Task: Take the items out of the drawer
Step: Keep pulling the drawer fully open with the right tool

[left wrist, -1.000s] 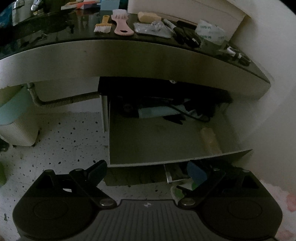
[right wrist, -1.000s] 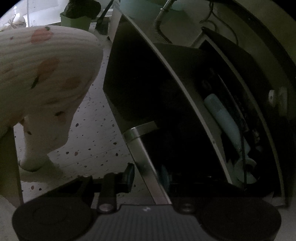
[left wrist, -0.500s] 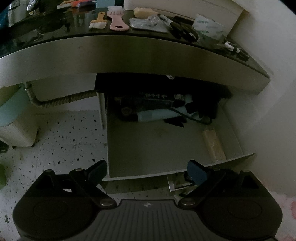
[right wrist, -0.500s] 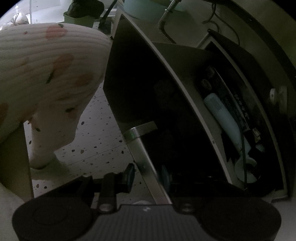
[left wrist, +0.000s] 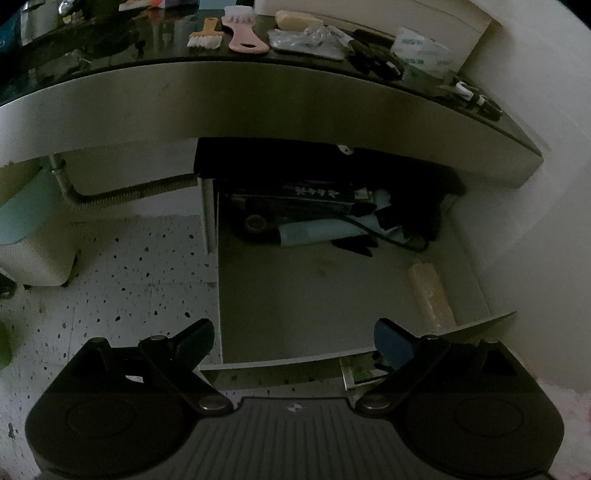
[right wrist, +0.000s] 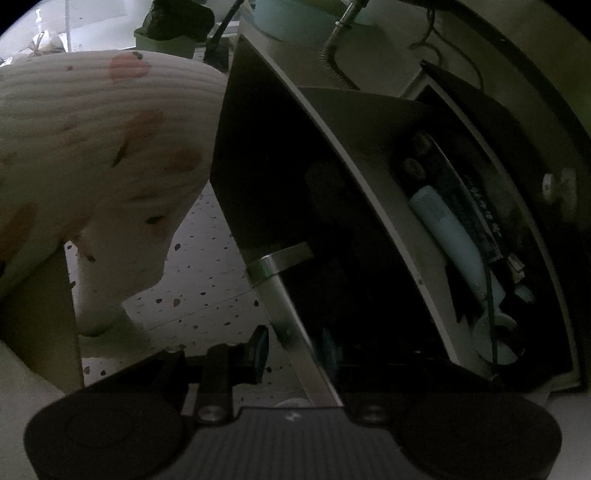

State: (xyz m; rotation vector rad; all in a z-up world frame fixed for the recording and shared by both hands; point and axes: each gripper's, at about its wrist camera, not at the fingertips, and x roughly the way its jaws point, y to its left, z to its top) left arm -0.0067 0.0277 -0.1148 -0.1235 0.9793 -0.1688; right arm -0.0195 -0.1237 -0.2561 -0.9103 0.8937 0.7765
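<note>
The grey drawer (left wrist: 314, 295) stands pulled out under the counter. At its back lie a pale blue tube (left wrist: 317, 230), a dark box with white lettering (left wrist: 291, 201) and a black cable; a tan roll (left wrist: 430, 291) lies along its right wall. My left gripper (left wrist: 293, 338) is open and empty above the drawer's front edge. My right gripper (right wrist: 295, 350) is shut on the metal drawer handle (right wrist: 291, 306), with the blue tube (right wrist: 450, 232) in the drawer beyond it.
Brushes (left wrist: 243, 33), a soap bar (left wrist: 295, 18) and plastic packets (left wrist: 306, 40) lie on the dark counter. A corrugated hose (left wrist: 129, 192) and a pale bin (left wrist: 26, 229) stand at left over speckled floor. A wall is at right. A person's patterned leg (right wrist: 92, 177) is left of the drawer.
The drawer has slid further out, showing more of the items at its back. The right gripper stays clamped on the handle. The left gripper has stayed open.
</note>
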